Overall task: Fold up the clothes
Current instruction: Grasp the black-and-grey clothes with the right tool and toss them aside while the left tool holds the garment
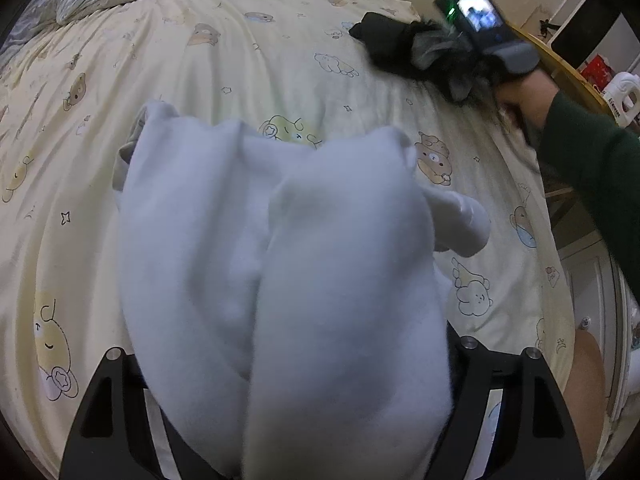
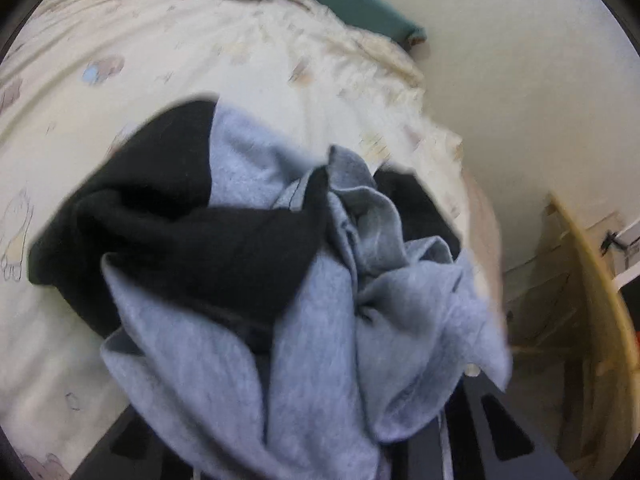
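Spreading under everything, the bed sheet [image 1: 248,64] is bearing a white garment [image 1: 280,260] draped over the wide-open left gripper [image 1: 304,420], seemingly unpinched. The right gripper [image 2: 320,420] is clamping a crumpled grey-and-black garment [image 2: 280,280]; folding is barely started.

You won't find any words or numbers here that you can read. The white jug [image 1: 622,94] at the right edge of your left wrist view carries a dark printed label, but its characters are too small and blurred to make out. The bed sheet [image 1: 248,64] shows only cartoon bears.
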Demonstrator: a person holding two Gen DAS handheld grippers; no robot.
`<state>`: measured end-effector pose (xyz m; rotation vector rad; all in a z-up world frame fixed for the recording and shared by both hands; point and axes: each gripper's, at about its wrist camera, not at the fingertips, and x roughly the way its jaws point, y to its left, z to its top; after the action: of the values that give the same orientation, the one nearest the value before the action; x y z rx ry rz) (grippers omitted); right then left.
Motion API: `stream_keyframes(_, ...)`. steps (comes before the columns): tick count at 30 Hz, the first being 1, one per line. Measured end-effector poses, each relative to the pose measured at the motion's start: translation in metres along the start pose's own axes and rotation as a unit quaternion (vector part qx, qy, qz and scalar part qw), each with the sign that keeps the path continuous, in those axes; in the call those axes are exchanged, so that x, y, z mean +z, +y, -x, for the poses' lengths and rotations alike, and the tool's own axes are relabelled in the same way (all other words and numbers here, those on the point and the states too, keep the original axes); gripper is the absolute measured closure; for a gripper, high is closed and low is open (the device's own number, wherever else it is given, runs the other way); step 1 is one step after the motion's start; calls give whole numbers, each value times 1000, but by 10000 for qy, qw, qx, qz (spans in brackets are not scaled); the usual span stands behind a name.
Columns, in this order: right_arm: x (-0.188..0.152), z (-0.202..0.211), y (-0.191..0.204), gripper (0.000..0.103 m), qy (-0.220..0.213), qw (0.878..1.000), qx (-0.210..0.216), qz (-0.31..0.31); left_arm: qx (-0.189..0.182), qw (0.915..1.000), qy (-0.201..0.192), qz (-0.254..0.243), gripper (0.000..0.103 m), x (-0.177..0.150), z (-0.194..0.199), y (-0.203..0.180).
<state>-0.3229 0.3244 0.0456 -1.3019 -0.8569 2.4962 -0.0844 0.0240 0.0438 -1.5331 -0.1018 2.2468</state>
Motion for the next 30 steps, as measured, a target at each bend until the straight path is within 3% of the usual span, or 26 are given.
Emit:
stream_keyframes(7, 34, 25, -105, 82, -236, 9957, -876, -184, -2, 10000, -5, -27, 20, 1, -2, 4)
stream_keyframes(12, 41, 33, -171, 82, -72, 9808, -1902, -420, -2, 10000, -11, -27, 20, 1, -3, 4)
stream_keyframes(15, 36, 19, -182, 82, 144, 9759, -2108, -543, 11, 10000, -25, -41, 20, -1, -2, 5)
stream_keyframes(18, 24, -14, -170, 80, 548, 9785, -1896, -601, 29, 10000, -50, -59, 20, -2, -2, 6)
stream_keyframes(21, 8, -57, -154, 78, 1111, 9815, -1120, -1084, 69, 9999, -77, -97, 20, -4, -2, 6)
stream_keyframes(24, -3, -90, -131, 64, 1525, 9763, -608, -1413, 106, 9998, -101, -130, 20, -5, -1, 4)
stream_keyframes(26, -4, -100, -113, 38, 1613, 9767, -397, -1359, 113, 9998, -106, -136, 20, -5, -1, 3)
stream_keyframes(28, 1, -98, -102, 29, 1600, 9784, -411, -1240, 113, 9998, -101, -130, 19, -5, -2, 3)
stream_keyframes(30, 3, -93, -98, 27, 1621, 9787, -442, -1179, 110, 9998, -96, -142, 19, -5, -2, 4)
